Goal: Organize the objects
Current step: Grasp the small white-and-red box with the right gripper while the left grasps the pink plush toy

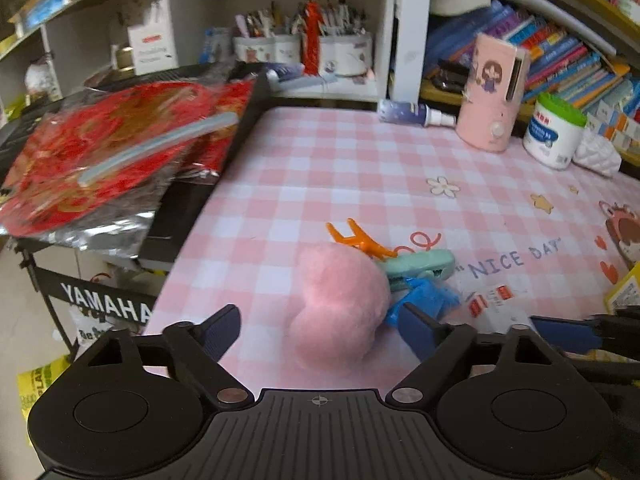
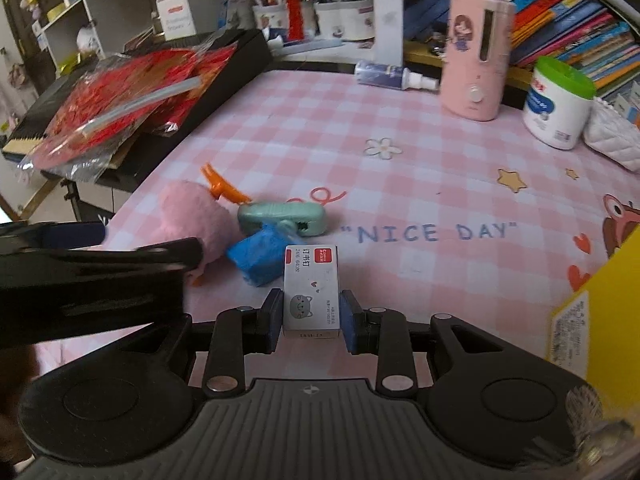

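Observation:
A pink plush toy point(image 1: 340, 304) lies on the pink checked mat point(image 1: 360, 160). My left gripper point(image 1: 320, 326) is open around the toy, its pads clear of the fluff on both sides. Behind the plush sit an orange hair claw point(image 1: 356, 240), a mint-green clip point(image 1: 420, 266) and a blue wrapped lump point(image 1: 428, 300). In the right wrist view my right gripper point(image 2: 312, 312) is shut on a small white box point(image 2: 312, 280) with a cat drawing, both pads pressed on its sides. The plush point(image 2: 192, 216) lies to its left, partly hidden by the left gripper's black arm.
At the back of the mat stand a pink humidifier point(image 2: 476, 52), a green-lidded white tub point(image 2: 560, 100) and a lying spray bottle point(image 2: 392, 74). Red packets point(image 2: 128, 92) lie on a black keyboard at the left. A yellow box point(image 2: 600, 312) sits at the right edge.

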`<action>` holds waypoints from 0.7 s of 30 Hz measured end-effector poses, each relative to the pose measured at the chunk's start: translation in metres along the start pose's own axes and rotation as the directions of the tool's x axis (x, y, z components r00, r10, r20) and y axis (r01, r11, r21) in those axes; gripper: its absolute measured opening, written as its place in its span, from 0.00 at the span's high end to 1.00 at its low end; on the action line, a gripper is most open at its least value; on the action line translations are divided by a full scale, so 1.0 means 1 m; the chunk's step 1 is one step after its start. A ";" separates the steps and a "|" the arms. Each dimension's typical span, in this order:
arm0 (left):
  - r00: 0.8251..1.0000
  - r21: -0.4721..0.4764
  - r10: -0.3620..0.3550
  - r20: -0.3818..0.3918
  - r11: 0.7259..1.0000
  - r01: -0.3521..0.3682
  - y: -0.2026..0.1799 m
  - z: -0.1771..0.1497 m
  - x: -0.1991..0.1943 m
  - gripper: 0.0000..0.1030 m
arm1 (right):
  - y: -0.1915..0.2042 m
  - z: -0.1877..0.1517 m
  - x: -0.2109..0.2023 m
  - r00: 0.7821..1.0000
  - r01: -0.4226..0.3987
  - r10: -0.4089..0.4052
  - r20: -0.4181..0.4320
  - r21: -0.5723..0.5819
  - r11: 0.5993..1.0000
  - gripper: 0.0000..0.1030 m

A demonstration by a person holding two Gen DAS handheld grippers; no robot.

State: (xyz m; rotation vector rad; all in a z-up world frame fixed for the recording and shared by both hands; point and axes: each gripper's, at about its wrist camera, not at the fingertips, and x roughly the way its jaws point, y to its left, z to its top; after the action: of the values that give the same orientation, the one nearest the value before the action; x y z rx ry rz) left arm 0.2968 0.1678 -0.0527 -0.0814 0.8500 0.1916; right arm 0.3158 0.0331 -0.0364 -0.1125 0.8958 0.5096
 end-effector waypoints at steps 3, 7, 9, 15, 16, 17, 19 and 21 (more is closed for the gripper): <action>1.000 -0.006 -0.019 -0.019 1.000 0.019 -0.002 0.005 0.015 0.27 | -0.002 0.000 -0.005 1.000 0.005 -0.005 0.010 -0.003 1.000 0.73; 0.999 -0.020 -0.038 -0.029 0.999 0.038 0.000 0.007 0.026 0.47 | -0.008 -0.002 -0.007 1.000 0.009 -0.009 0.000 0.015 1.000 0.73; 0.998 -0.030 -0.046 -0.041 0.999 0.044 0.002 0.008 0.028 0.54 | -0.010 -0.004 -0.008 1.000 0.012 -0.011 -0.004 0.023 1.000 0.73; 0.998 -0.068 -0.065 -0.003 0.996 0.064 0.008 0.002 0.002 0.54 | -0.010 -0.009 -0.018 1.000 0.023 -0.023 0.013 0.026 0.999 0.73; 0.998 -0.071 -0.068 0.006 0.995 0.068 0.009 0.001 -0.005 0.54 | -0.010 -0.010 -0.020 1.000 0.025 -0.025 0.015 0.030 0.999 0.73; 0.997 -0.075 -0.073 0.017 0.994 0.074 0.011 -0.001 -0.013 0.54 | -0.010 -0.010 -0.022 0.999 0.027 -0.027 0.017 0.033 0.999 0.73; 0.997 -0.081 -0.076 0.030 0.994 0.078 0.015 -0.007 -0.028 0.54 | -0.009 -0.013 -0.026 0.999 0.029 -0.030 0.021 0.038 0.999 0.73; 0.996 -0.092 -0.078 0.038 0.992 0.081 0.019 -0.014 -0.041 0.54 | -0.007 -0.017 -0.031 0.999 0.028 -0.029 0.024 0.043 0.999 0.73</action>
State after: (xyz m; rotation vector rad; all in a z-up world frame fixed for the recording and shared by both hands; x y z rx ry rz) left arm 0.2566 0.1788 -0.0306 -0.1991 0.8023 0.1577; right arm 0.2913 0.0100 -0.0244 -0.0794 0.8790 0.4641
